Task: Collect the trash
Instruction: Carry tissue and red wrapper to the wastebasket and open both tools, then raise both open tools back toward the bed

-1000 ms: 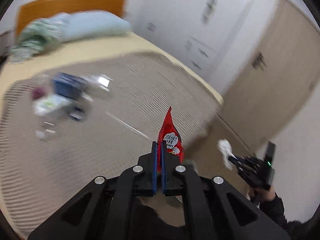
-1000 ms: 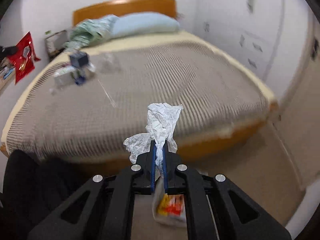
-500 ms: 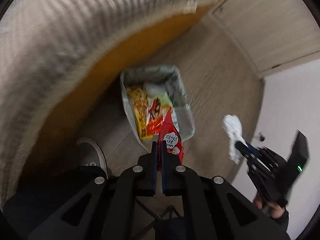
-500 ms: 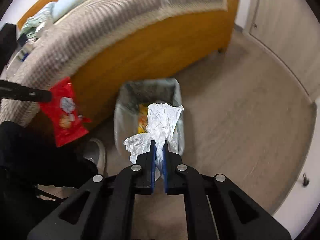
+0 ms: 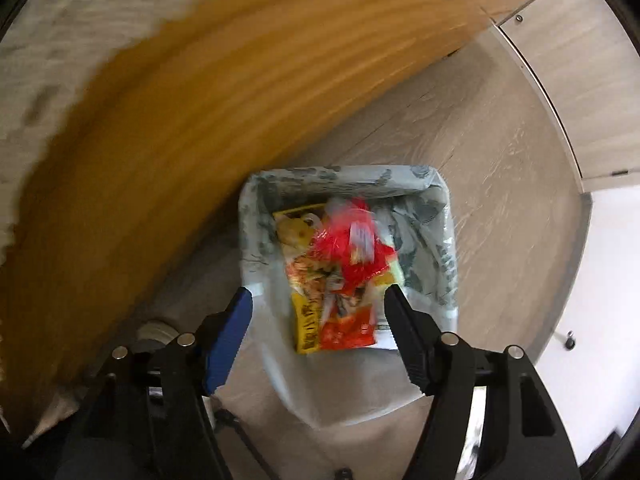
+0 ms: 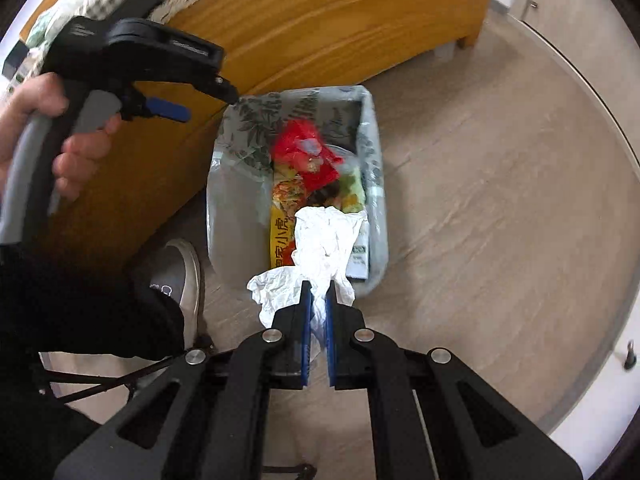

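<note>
A lined trash bin (image 5: 448, 248) (image 6: 378, 216) stands on the wood floor by the bed frame, holding several snack wrappers. My left gripper (image 5: 320, 292) points down over it, its jaws opening with nothing between them. The red snack wrapper (image 5: 354, 244) (image 6: 306, 156) is blurred and loose in the bin below them. In the right wrist view the left gripper (image 6: 208, 98) hangs at the bin's left rim, held by a hand. My right gripper (image 6: 318, 288) is shut on a crumpled white paper (image 6: 324, 240), just above the bin's near edge.
The orange wooden bed frame (image 5: 180, 120) (image 6: 320, 20) rises directly behind the bin. A person's grey shoe (image 6: 180, 276) and dark trouser leg stand left of the bin. A cupboard door (image 5: 580, 80) lines the right side, with bare wood floor (image 6: 500, 200) between.
Both grippers swung down from the bed to the bin. The left gripper let go of the red wrapper, which dropped into the bin. The right gripper still holds the white paper.
</note>
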The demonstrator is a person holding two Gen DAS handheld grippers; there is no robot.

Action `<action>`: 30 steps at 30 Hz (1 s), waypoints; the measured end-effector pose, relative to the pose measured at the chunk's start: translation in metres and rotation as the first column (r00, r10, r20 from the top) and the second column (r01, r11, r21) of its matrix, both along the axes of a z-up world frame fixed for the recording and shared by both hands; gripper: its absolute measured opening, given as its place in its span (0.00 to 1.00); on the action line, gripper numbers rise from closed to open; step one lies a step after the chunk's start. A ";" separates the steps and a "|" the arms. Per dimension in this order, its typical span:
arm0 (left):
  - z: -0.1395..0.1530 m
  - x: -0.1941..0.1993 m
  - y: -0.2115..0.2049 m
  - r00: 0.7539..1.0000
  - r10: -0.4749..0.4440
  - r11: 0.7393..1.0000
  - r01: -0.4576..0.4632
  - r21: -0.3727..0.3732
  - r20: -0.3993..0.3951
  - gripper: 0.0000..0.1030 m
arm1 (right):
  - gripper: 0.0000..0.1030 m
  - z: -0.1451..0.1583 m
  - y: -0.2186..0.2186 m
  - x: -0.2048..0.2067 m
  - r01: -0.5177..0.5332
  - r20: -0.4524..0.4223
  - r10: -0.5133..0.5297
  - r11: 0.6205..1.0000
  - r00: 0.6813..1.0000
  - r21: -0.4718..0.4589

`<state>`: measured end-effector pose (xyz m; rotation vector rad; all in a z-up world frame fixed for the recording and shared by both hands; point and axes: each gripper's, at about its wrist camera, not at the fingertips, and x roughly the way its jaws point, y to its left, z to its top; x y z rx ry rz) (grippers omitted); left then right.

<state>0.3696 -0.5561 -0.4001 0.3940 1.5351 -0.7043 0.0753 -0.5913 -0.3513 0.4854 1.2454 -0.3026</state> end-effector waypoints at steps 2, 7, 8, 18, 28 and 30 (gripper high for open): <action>0.011 -0.003 0.017 0.998 -0.050 0.999 0.050 0.010 0.027 0.65 | 0.06 -0.010 0.000 0.013 -0.012 -0.010 0.012 1.000 1.000 0.012; 0.046 0.002 0.086 0.997 0.022 1.000 -0.021 -0.016 0.068 0.65 | 0.06 -0.038 0.000 0.054 -0.063 -0.021 0.064 0.997 0.998 0.033; 0.053 0.005 0.096 0.997 0.049 0.998 -0.047 -0.033 0.062 0.65 | 0.06 -0.043 0.002 0.065 -0.075 -0.023 0.076 0.997 0.997 0.031; 0.100 0.003 0.137 0.978 0.119 0.986 -0.096 -0.135 0.174 0.69 | 0.67 -0.110 -0.007 0.200 -0.114 -0.070 0.118 0.992 0.991 0.053; 0.106 -0.003 0.142 0.981 0.107 0.980 -0.077 -0.182 0.159 0.69 | 0.67 -0.088 -0.027 0.143 0.075 -0.079 -0.071 0.995 0.994 0.061; 0.109 -0.005 0.144 0.978 0.106 0.977 -0.069 -0.201 0.181 0.69 | 0.67 -0.069 -0.025 0.127 0.094 -0.058 -0.091 0.994 0.994 0.054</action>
